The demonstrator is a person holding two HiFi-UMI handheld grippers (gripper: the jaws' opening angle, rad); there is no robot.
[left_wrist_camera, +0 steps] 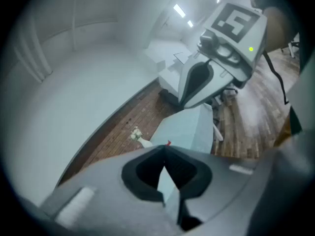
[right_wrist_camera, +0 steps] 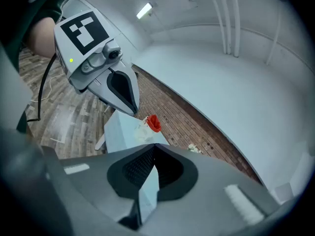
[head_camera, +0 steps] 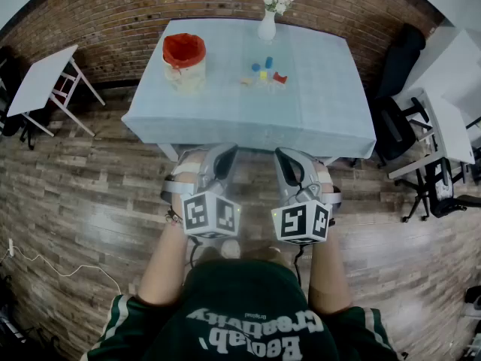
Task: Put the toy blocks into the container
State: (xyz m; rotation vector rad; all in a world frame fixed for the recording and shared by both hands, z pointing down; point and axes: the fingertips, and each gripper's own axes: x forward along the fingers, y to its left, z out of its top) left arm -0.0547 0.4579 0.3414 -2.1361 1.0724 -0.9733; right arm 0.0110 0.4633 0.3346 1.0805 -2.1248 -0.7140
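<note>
The left gripper, a grey two-jaw tool with a square-marker cube at its back, is clenched. In the left gripper view its dark ribbed pads meet at the tips with nothing between them. The right gripper, of the same make, is likewise clenched and empty, its tips touching in the right gripper view. Both are held side by side, close to the person's body and angled slightly downward. They hang over the brown wooden plank floor, just short of the near edge of a table covered in a pale blue cloth. Each gripper shows in the other's view, to the side and above the jaws. The small coloured toy blocks lie in a loose cluster near the middle of the tabletop. Among them are a blue upright piece, a yellow one and a red one, all well apart from both grippers. The container, a pale round bucket with a red lining over its rim, stands on the table's left part, near the blocks but not touching them. A white vase of white flowers stands at the far edge, in front of a red-brown brick wall. A white folding table stands to the left and a black office chair to the right. The person's dark green jersey fills the bottom of the head view.
</note>
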